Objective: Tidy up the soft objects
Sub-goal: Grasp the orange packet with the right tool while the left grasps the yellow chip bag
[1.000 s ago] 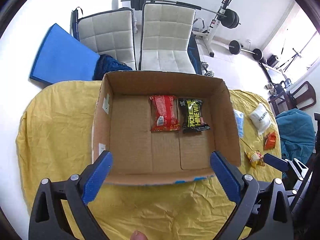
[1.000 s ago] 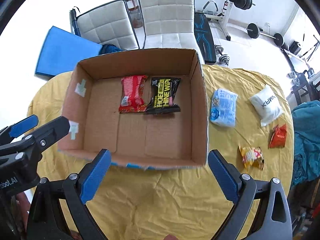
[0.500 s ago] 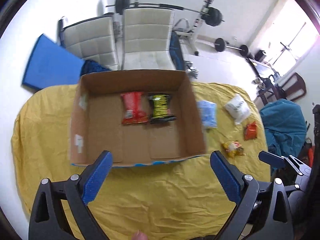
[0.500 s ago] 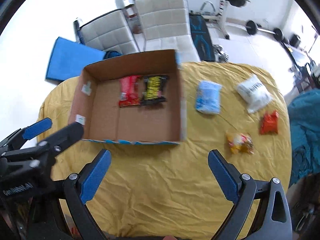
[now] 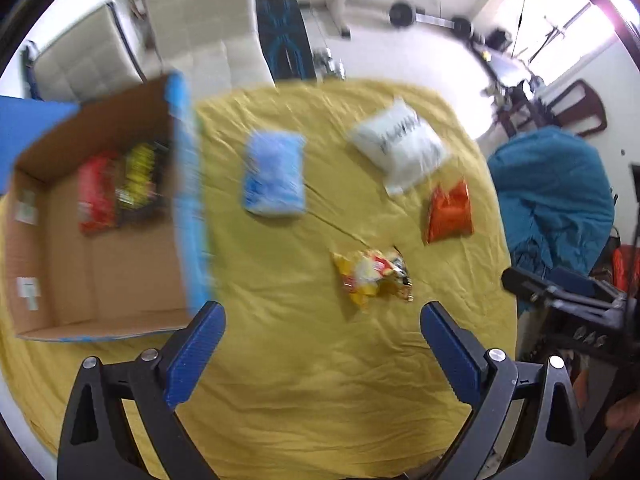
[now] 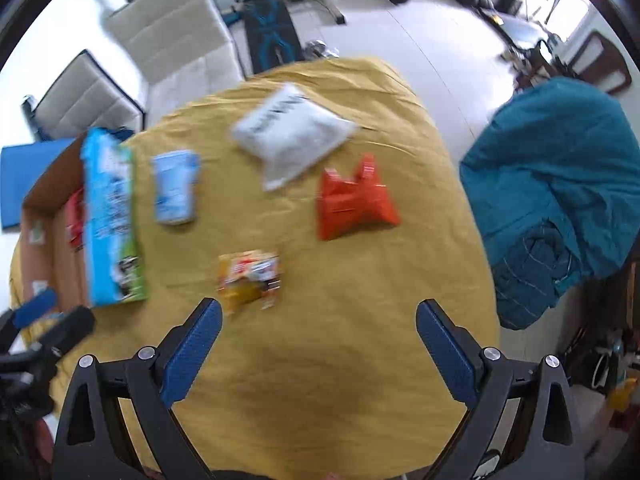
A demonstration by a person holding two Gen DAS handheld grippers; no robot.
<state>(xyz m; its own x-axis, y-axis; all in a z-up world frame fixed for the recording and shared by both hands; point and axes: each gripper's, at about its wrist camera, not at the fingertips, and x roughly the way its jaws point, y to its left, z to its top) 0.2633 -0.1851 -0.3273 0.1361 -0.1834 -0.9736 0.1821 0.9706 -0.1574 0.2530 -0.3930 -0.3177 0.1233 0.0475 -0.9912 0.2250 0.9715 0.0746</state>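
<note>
Both claws apart, empty: left claw point(image 5: 322, 322), right claw point(image 6: 318, 320). Yellow snack bag point(image 6: 249, 278) nearest: light, crinkly, probably slippery; I'd pinch across the middle, gently

Creased yellow cloth point(image 5: 304, 360), brown cardboard box point(image 5: 100, 280), glossy orange packet point(image 6: 352, 200).

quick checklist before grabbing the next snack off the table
1. Right gripper open and empty: ok.
2. Left gripper open and empty: ok.
3. Yellow snack packet free of neighbours, just ahead of the right gripper: ok.
4. Cardboard box has bare floor beside the red packet and black-and-yellow packet: ok.
5. Orange packet, white pouch, light blue pack lying apart on the yellow cloth: ok.
6. Packet's exact edges: cannot tell, motion blur.
</note>
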